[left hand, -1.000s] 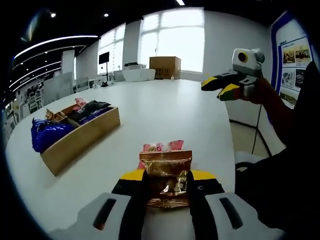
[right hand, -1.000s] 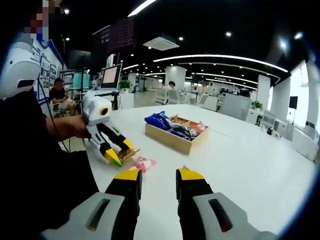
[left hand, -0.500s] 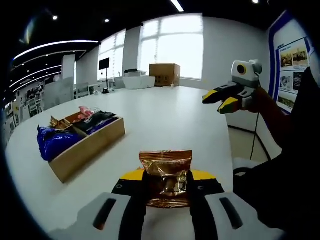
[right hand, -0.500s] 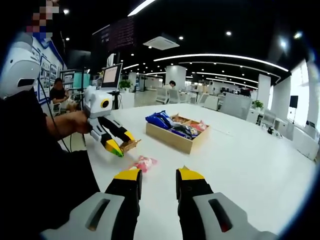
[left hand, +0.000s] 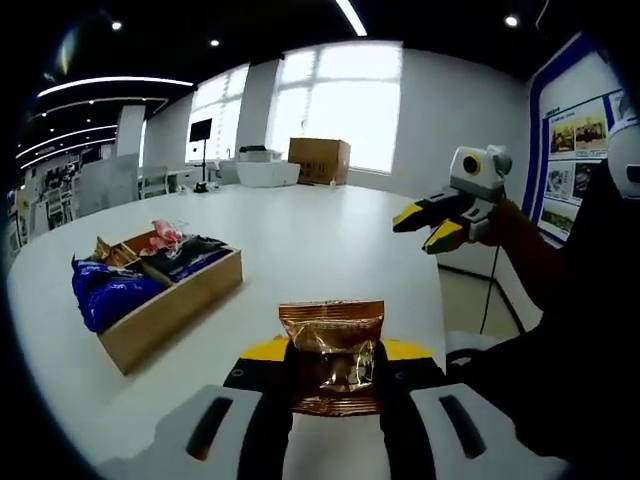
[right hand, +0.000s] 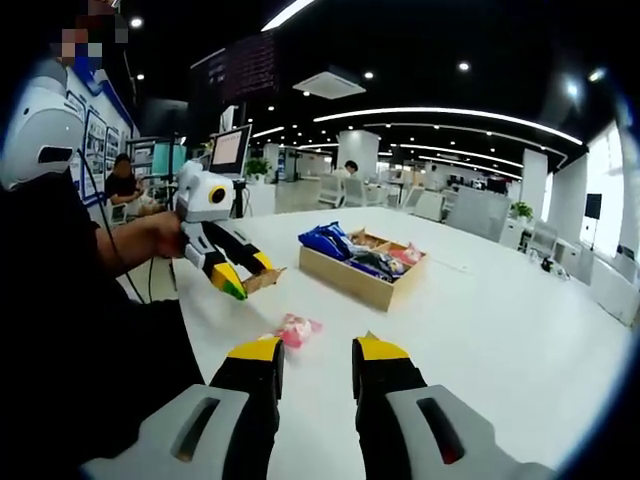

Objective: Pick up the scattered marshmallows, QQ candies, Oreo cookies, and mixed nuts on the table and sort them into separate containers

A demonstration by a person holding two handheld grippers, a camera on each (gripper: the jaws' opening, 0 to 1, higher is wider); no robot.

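Left gripper (left hand: 335, 362): jaws pinched on a brown foil packet (left hand: 332, 352), held upright between the yellow tips, top crimp standing free above them. Seen from the right gripper view, this same gripper (right hand: 243, 285) hangs clear above the table (right hand: 480, 310) with the packet (right hand: 263, 281) sticking out at its tip.

Packet: likely the nuts. Judged light, crinkly and slick-skinned, contents loose and lumpy; a grip across the filled middle, as here, looks safer than one on the thin sealed edge, which could slide out.

Right gripper (right hand: 317, 362): jaws spread a little, nothing between them, touching nothing; in the left gripper view it (left hand: 430, 223) floats at 2 o'clock, above the table edge.

Pink wrapped sweet (right hand: 296, 329): lying on the table just beyond the right jaws, 11 o'clock. Small, soft-looking, light.

Wooden tray (left hand: 170, 303): 9 o'clock from the left gripper, well apart. Blue packets (left hand: 103, 292) at its near end, dark and pink ones further along.
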